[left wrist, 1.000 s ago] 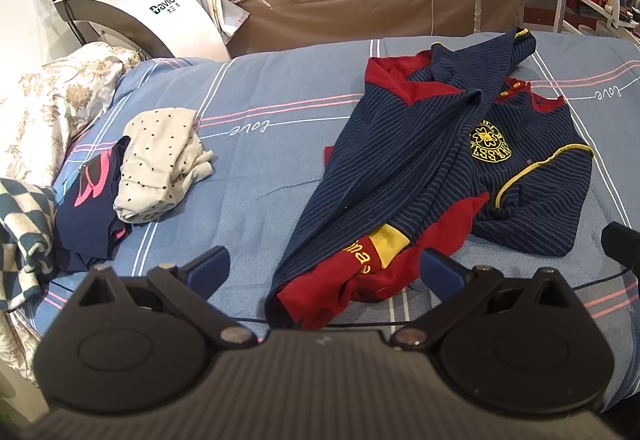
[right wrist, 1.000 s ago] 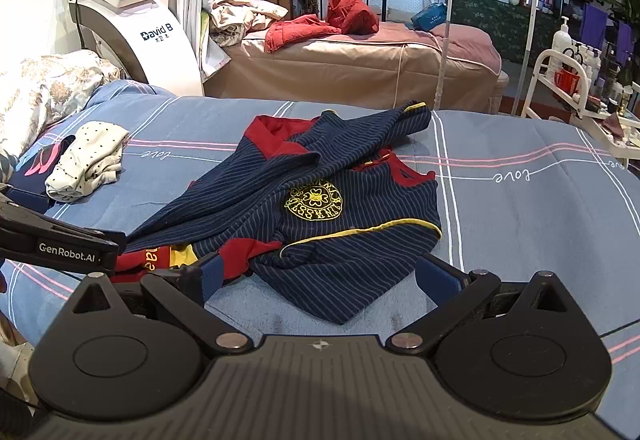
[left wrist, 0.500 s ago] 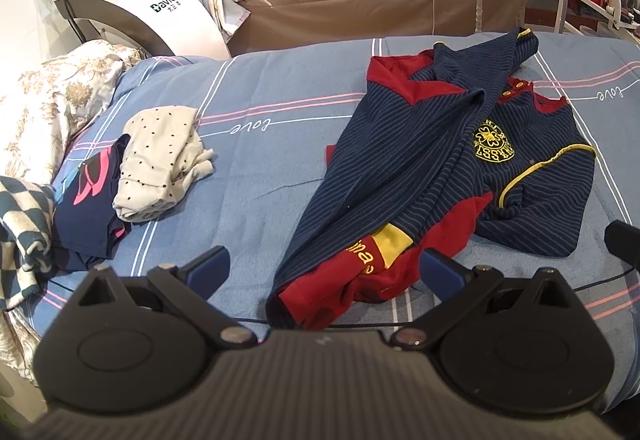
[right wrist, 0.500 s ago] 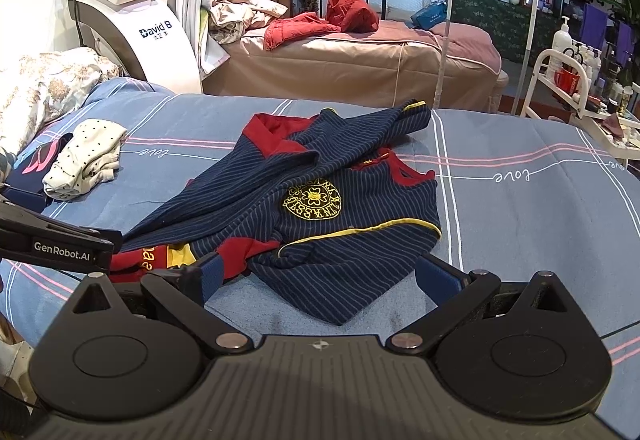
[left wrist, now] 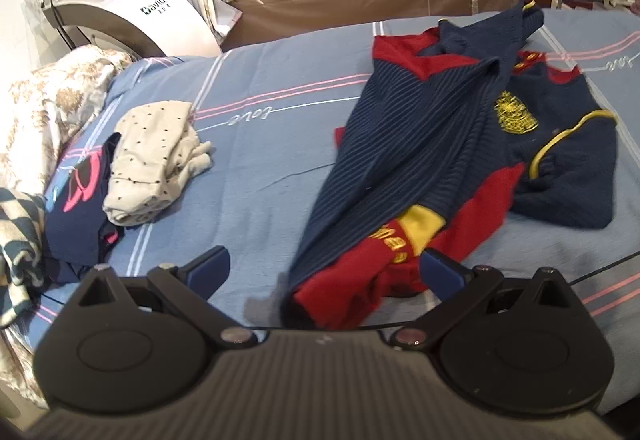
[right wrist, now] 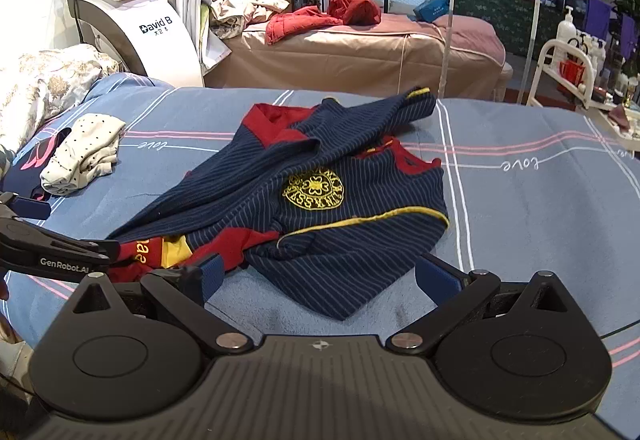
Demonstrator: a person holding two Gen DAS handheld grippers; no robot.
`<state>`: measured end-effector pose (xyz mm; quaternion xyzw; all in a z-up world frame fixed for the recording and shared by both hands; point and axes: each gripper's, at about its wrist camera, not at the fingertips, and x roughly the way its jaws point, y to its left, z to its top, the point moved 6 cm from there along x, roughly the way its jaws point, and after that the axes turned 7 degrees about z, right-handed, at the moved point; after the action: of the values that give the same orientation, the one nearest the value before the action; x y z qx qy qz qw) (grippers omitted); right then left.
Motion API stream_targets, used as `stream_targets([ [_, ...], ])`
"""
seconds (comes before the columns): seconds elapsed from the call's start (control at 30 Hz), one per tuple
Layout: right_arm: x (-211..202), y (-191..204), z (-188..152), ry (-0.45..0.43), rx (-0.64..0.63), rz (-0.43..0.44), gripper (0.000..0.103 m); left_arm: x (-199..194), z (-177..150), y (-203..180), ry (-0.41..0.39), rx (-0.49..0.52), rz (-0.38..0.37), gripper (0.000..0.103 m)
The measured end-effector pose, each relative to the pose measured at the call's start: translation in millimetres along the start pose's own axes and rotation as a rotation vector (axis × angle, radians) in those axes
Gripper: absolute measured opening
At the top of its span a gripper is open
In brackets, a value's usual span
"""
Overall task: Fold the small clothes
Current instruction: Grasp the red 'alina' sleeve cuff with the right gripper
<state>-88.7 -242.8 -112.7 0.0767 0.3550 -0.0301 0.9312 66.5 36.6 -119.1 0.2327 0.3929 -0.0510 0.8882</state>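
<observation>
— What can be read?
— "David B" on the white machine (right wrist: 160,28), "GenRobot.AI" on the left gripper (right wrist: 64,260), "love" (seen upside down) stitched on the blue bedsheet (right wrist: 520,163).
— The jersey (right wrist: 312,192)?
— Crest lettering is illegible.

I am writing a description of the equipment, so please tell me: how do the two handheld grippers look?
Both the left gripper and the right gripper share one design: a matte black ribbed body, two round black discs, black linkage arms with silver pivot pins, and blue fingertip pads. Seen from the right wrist view, the left gripper's side carries white "GenRobot.AI" lettering.
</observation>
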Motion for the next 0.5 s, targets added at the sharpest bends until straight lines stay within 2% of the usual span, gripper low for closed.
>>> stream_targets([
  [0.13,12.4,-15.1,-11.4,0.024,0.101,0.032,0.103,21.0,-11.5,11.2,-0.058,0.105,0.115,0.099],
  [0.2,18.4,-24.6,-17.7,0.038,0.171,0.048,0.103,30.0,-11.5,7.7,-0.085,0.170,0.125,0.093],
  [0.33,28.6,-37.9,-29.4,0.083,0.276,0.051,0.103,50.0,-0.1,-2.7,-0.066,0.169,-0.014,0.089],
  [0.4,27.5,-38.4,-31.3,0.091,0.275,0.034,0.103,57.7,9.8,-4.6,-0.049,0.156,-0.075,0.080],
  [0.5,24.6,-40.0,-31.6,0.074,0.266,0.022,0.103,65.3,26.8,-15.6,-0.048,0.140,-0.206,0.079],
])
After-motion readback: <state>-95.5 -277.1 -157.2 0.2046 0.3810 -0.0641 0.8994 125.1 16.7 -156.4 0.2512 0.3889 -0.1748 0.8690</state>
